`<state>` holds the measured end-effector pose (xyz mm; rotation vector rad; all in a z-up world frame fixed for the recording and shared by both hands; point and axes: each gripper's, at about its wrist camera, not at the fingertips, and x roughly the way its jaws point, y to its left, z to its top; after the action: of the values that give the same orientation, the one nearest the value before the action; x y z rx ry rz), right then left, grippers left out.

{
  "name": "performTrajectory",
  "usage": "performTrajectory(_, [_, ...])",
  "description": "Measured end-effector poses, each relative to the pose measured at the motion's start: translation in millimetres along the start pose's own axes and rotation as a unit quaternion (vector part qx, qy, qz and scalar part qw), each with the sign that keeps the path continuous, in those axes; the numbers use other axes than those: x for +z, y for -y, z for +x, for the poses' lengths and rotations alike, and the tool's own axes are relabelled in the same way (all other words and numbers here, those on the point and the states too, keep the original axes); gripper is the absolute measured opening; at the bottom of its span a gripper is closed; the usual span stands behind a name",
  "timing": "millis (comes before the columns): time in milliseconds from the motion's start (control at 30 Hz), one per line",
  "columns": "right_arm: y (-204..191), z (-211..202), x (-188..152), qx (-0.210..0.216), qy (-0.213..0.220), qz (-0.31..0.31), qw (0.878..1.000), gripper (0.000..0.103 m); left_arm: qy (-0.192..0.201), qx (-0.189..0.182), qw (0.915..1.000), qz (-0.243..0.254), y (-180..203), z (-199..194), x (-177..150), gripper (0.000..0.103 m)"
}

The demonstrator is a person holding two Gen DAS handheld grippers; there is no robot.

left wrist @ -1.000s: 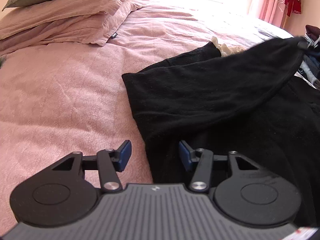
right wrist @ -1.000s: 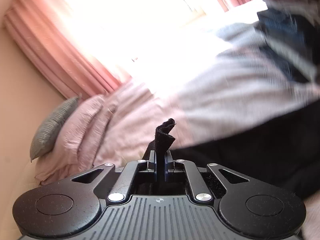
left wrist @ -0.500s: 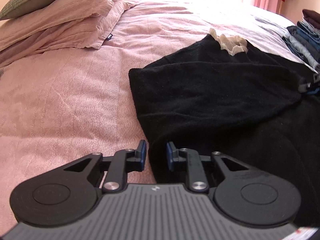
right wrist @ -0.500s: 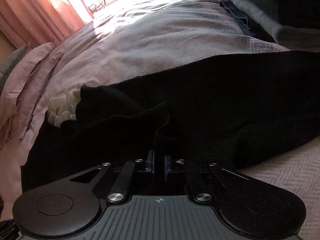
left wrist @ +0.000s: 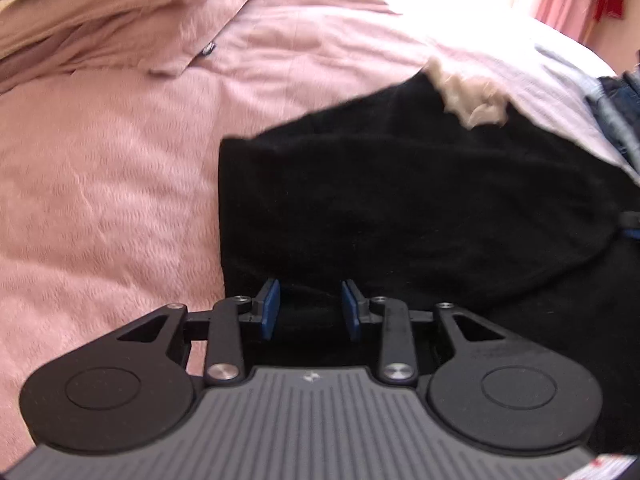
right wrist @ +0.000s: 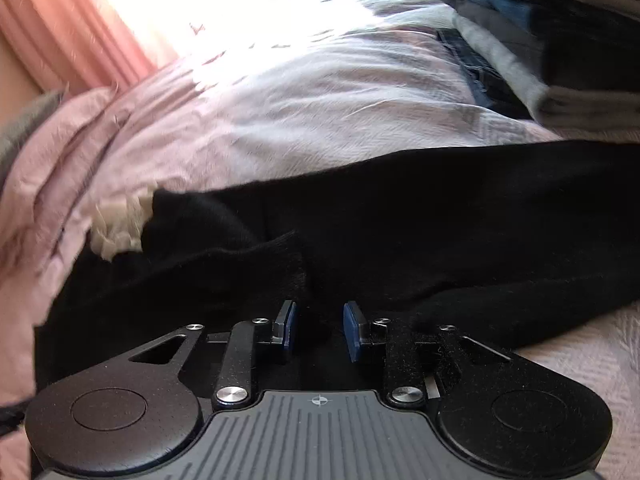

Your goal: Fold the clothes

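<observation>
A black sweater [left wrist: 400, 200] lies spread on the pink bedspread [left wrist: 100, 200], one sleeve folded across its body. A white frilly collar [left wrist: 472, 96] sticks out at its far end. My left gripper [left wrist: 310, 300] hovers over the sweater's near left edge. Its jaws are opening, with black cloth under the gap and no pad pressing on it. In the right wrist view the sweater [right wrist: 440, 220] and collar [right wrist: 120, 224] fill the middle. My right gripper [right wrist: 318, 320] sits low over the folded sleeve's end. Its jaws are opening too, with the blue pads [right wrist: 352, 332] clear of the cloth.
Pink pillows [left wrist: 100, 20] lie at the head of the bed. A stack of folded clothes [right wrist: 540, 40] stands on the far right of the bed, close to the sweater. Pink curtains [right wrist: 60, 28] hang by a bright window.
My right gripper came down with the sleeve end, laid it across the sweater and let go. My left gripper shifted right onto the sweater's edge, narrowed, then widened a little.
</observation>
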<state>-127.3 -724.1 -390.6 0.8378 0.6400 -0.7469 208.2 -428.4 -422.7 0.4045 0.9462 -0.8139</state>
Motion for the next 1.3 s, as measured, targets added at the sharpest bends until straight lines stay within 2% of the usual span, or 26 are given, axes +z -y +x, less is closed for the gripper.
performTrajectory(67, [34.6, -28.9, 2.0, 0.004, 0.024, 0.048, 0.999, 0.023, 0.003, 0.002, 0.9998, -0.018, 0.1, -4.8, 1.3, 0.033])
performTrajectory(133, [80.9, -57.7, 3.0, -0.019, 0.052, 0.102, 0.993, 0.025, 0.001, -0.007, 0.9989, -0.046, -4.2, -14.4, 2.9, 0.050])
performTrajectory(167, [105.6, -69.8, 2.5, -0.039, 0.067, 0.128, 0.989, 0.026, -0.001, -0.009, 0.9983, -0.058, -6.3, -19.5, 3.4, 0.054])
performTrajectory(233, [156.3, -88.6, 0.0, -0.087, 0.088, 0.188, 0.974, 0.028, -0.006, -0.007, 0.9974, -0.072, -9.6, -28.8, 4.3, 0.063])
performTrajectory(300, [202.7, -102.3, -2.9, -0.103, 0.112, 0.247, 0.957, 0.028, -0.011, 0.005, 0.9971, -0.075, -11.6, -36.1, 4.7, 0.064])
performTrajectory(400, [254.9, -110.9, -2.7, -0.076, 0.148, 0.327, 0.930, 0.028, -0.015, 0.009, 0.9962, -0.086, -12.8, -48.1, 1.9, 0.068])
performTrajectory(467, [276.5, -109.2, -0.3, -0.060, 0.168, 0.358, 0.916, 0.028, -0.019, 0.000, 0.9943, -0.105, -14.2, -52.1, 0.9, 0.072])
performTrajectory(567, [294.4, -93.8, 6.4, -0.038, 0.169, 0.388, 0.905, 0.028, -0.032, -0.012, 0.9905, -0.133, -13.5, -52.7, -1.5, 0.075])
performTrajectory(633, [295.0, -85.8, 12.4, -0.030, 0.171, 0.388, 0.905, 0.026, -0.038, -0.018, 0.9882, -0.147, -12.1, -51.6, -3.5, 0.075])
performTrajectory(667, [292.8, -83.2, 16.6, -0.027, 0.170, 0.383, 0.907, 0.023, -0.040, -0.020, 0.9870, -0.154, -11.8, -51.4, -4.5, 0.075])
performTrajectory(700, [289.1, -82.4, 21.5, -0.029, 0.169, 0.372, 0.912, 0.000, -0.041, -0.022, 0.9862, -0.159, -11.9, -51.8, -5.3, 0.075])
performTrajectory(800, [253.7, -96.1, 41.5, -0.081, 0.189, 0.288, 0.935, 0.000, -0.036, -0.025, 0.9852, -0.166, -16.0, -57.5, -7.3, 0.075])
performTrajectory(900, [183.2, -114.3, 66.9, -0.127, 0.222, 0.152, 0.955, 0.000, -0.030, -0.025, 0.9839, -0.174, -26.5, -65.4, -10.3, 0.074])
performTrajectory(967, [123.6, -122.8, 80.7, -0.123, 0.247, 0.063, 0.959, 0.000, -0.025, -0.023, 0.9825, -0.183, -34.8, -70.6, -13.1, 0.074])
performTrajectory(1033, [56.5, -125.4, 86.1, -0.093, 0.264, -0.018, 0.960, 0.000, -0.019, -0.020, 0.9813, -0.190, -43.3, -76.1, -16.6, 0.074])
performTrajectory(1100, [-15.2, -124.0, 81.0, -0.039, 0.272, -0.096, 0.957, 0.000, -0.016, -0.025, 0.9796, -0.199, -51.4, -80.0, -20.3, 0.074])
performTrajectory(1200, [-124.9, -114.5, 44.9, 0.065, 0.255, -0.223, 0.938, 0.000, -0.013, -0.035, 0.9773, -0.208, -61.2, -83.1, -26.6, 0.073])
performTrajectory(1233, [-158.9, -109.0, 25.5, 0.100, 0.239, -0.268, 0.928, 0.000, -0.011, -0.038, 0.9766, -0.212, -64.7, -84.1, -29.0, 0.072])
performTrajectory(1300, [-218.7, -93.0, -22.5, 0.154, 0.204, -0.363, 0.896, 0.000, -0.010, -0.040, 0.9750, -0.218, -71.4, -85.1, -33.7, 0.072])
